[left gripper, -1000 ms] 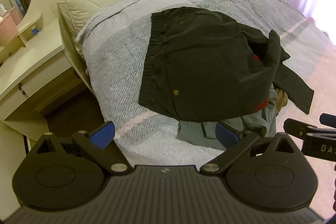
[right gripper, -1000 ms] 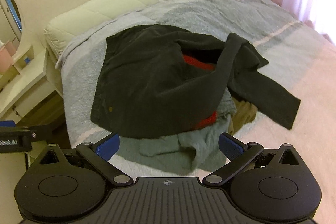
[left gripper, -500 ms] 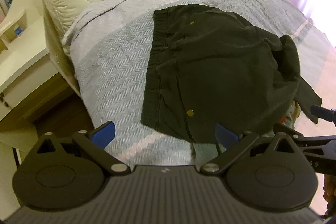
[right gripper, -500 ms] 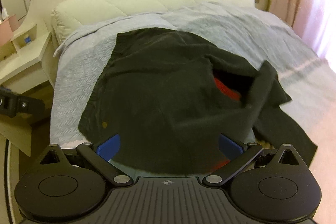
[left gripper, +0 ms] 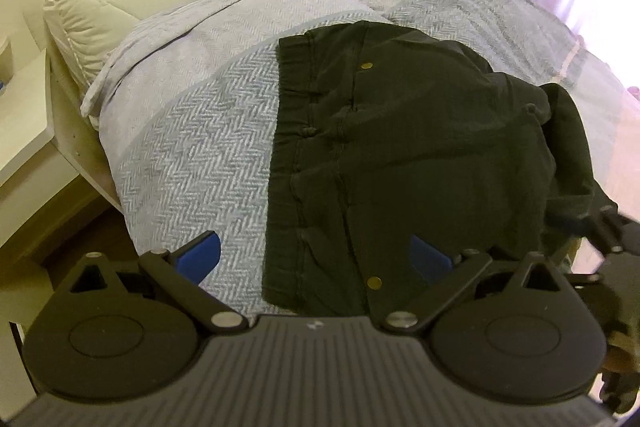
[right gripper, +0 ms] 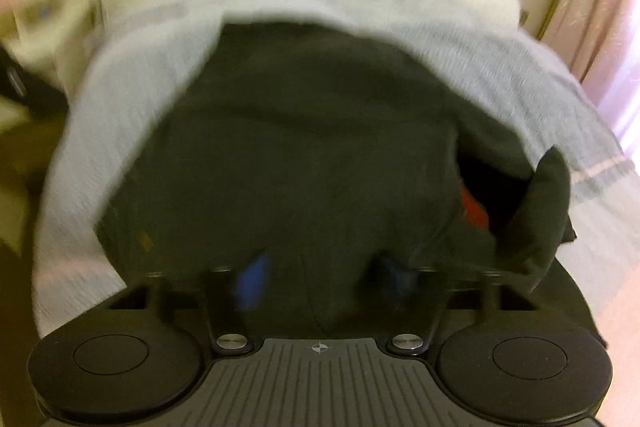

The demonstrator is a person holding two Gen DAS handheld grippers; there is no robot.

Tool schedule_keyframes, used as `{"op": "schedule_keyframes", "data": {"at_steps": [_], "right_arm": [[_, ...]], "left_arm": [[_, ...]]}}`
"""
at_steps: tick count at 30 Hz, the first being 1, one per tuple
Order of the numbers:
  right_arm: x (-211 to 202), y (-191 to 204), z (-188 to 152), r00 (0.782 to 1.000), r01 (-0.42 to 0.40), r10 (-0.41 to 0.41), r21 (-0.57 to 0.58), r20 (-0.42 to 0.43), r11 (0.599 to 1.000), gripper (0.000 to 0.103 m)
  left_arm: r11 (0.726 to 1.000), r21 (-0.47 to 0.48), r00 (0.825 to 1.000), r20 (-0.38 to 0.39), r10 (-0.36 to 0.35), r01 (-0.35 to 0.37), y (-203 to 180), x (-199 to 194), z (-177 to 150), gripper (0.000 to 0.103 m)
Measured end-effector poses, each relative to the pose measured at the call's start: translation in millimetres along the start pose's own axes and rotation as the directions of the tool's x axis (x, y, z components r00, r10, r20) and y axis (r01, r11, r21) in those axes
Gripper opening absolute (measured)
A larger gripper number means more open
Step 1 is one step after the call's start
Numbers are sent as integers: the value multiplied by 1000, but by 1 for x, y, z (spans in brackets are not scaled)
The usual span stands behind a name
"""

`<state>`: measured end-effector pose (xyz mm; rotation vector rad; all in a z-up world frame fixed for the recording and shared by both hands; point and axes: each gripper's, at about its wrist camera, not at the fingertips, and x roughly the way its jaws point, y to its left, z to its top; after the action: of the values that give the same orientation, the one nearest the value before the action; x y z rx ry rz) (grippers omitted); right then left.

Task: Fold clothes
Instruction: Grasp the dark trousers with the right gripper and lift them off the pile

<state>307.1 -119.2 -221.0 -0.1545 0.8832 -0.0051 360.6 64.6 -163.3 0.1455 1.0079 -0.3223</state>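
- While the dark trousers (left gripper: 404,163) lay spread on the grey quilt (left gripper: 192,147) of the bed, waistband toward its left side, one leg end (left gripper: 568,143) was bunched up at the right over other clothes, a red garment (right gripper: 474,207) among them.
- We held the left gripper (left gripper: 316,253) released, its blue pads wide apart, just above the near edge of the trousers and gripping nothing.
- We had the right gripper (right gripper: 320,273) low on the dark cloth with its pads closer together; that view was blurred, so we could not tell whether it pinched fabric.
- We judged the step in hand to be taking hold of the trousers' near edge.
- Any next move called for a firm pinch by both grippers on one layer only, clear of the clothes beneath.
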Motion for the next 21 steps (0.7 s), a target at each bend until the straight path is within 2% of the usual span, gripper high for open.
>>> {"op": "schedule_keyframes", "data": {"at_steps": [2,3,4,5,7,8,11,13,15,18,21], "right_arm": [[14,3,1,999,9,-11,-48,-45,999,57],[15,5,1,999,9,-13,-66,-48,998,38],[16,6,2,999,10,-14,-84,-52,996,26],[14,2,4,999,-8,5,-59,-51,998,18],[1,-19,10,995,-89,93,96,-31,991,5],[-5,-30,13,991,-130,135,172,-16,976,4],[-24,-63,23,967,-249,251,388,47,887,3],[-45,-89,31,933,-358,320,519,166,776,3],[-69,-117,41,882,-472,349,612,318,635,3],[-113,-158,47,808,-587,270,679,523,442,3],[-164,-199,23,723,-689,132,694,678,208,3]], "left_arm": [[1000,-6,1000,-3,1,-1,3,1,1,99],[1000,-9,1000,-2,2,-2,5,0,2,99],[1000,-11,1000,0,2,-2,6,-1,3,99],[1000,-12,1000,1,3,-3,7,-3,3,99],[1000,-17,1000,9,5,-5,10,-7,5,98],[1000,-19,1000,18,7,-6,11,-10,6,98],[999,-31,998,52,17,-15,12,-25,11,98],[999,-44,996,84,24,-20,15,-38,14,98],[998,-56,992,120,31,-24,15,-53,17,98],[997,-69,983,179,27,-15,11,-79,23,98],[999,-45,972,233,-9,20,-5,-106,26,98]]}}
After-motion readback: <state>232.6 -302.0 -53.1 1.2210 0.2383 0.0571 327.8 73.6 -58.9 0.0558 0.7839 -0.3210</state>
